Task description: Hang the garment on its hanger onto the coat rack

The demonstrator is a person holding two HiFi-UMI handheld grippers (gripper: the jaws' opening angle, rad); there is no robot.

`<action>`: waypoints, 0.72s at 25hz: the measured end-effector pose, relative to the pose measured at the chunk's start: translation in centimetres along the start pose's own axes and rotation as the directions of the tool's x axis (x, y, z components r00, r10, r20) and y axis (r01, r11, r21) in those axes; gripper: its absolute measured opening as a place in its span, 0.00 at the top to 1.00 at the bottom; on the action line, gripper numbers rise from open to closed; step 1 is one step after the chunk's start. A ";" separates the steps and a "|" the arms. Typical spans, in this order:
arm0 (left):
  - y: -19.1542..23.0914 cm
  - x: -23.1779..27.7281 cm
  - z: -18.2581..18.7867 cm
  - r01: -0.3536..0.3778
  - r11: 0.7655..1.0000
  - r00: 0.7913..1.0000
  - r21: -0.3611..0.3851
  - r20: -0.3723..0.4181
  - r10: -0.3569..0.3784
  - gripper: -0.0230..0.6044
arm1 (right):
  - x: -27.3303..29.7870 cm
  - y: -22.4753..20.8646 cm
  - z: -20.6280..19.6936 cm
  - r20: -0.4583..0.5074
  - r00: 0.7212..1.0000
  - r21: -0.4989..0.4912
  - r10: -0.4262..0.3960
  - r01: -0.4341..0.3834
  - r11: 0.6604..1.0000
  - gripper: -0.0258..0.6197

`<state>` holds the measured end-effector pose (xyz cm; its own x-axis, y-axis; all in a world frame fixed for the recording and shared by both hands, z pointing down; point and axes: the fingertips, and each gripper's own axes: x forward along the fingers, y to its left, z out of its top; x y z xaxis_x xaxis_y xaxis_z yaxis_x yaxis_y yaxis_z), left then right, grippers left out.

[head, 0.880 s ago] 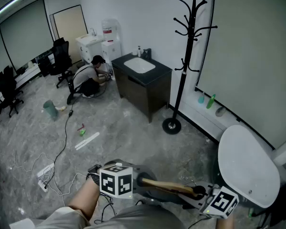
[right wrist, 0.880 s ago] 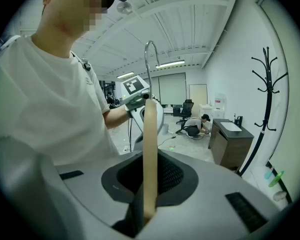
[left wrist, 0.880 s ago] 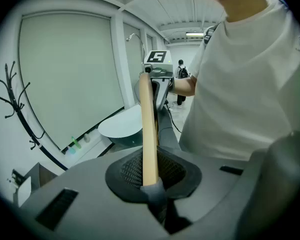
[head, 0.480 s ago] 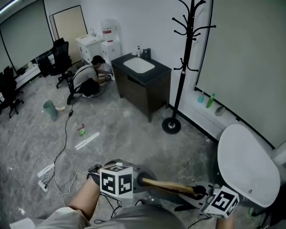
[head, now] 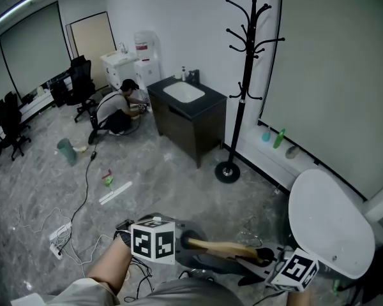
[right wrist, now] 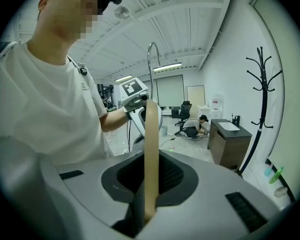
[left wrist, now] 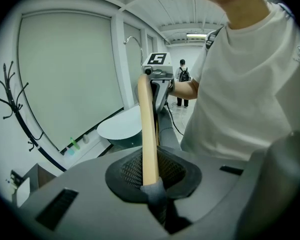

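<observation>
Between the two tools, low before the person, the hanger [head: 226, 249] runs level with the grey garment [left wrist: 169, 134] on it. The left tool [left wrist: 152, 194] is clenched on one end and the right tool [right wrist: 145, 214] on the other. This looks like the carrying step, since the rack [head: 246, 75] stands well apart by the wall. Next, the hook [right wrist: 151, 59] likely needs raising to a peg.

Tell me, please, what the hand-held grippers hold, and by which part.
The wooden hanger: the left hand-held gripper grips one end, the right hand-held gripper the other.
</observation>
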<state>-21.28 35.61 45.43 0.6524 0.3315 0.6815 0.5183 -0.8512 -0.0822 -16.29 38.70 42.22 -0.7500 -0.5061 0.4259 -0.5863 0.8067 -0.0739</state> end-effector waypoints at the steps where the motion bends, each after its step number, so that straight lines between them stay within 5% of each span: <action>1: 0.2 0.0 0.2 -0.003 1.000 1.000 0.005 -0.006 0.003 0.91 | -0.2 -0.2 0.1 -0.002 1.000 -0.010 -0.002 0.002 1.000 0.88; 18: 11.7 0.2 5.4 -0.078 0.994 0.997 0.076 0.009 0.078 0.91 | -4.8 -10.9 3.8 -0.018 1.000 -0.106 -0.017 0.015 0.994 0.88</action>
<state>-12.13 27.93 40.71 0.6958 0.2680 0.6663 0.5062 -0.8411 -0.1904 -7.48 31.15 37.59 -0.7344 -0.5141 0.4431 -0.5616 0.8269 0.0285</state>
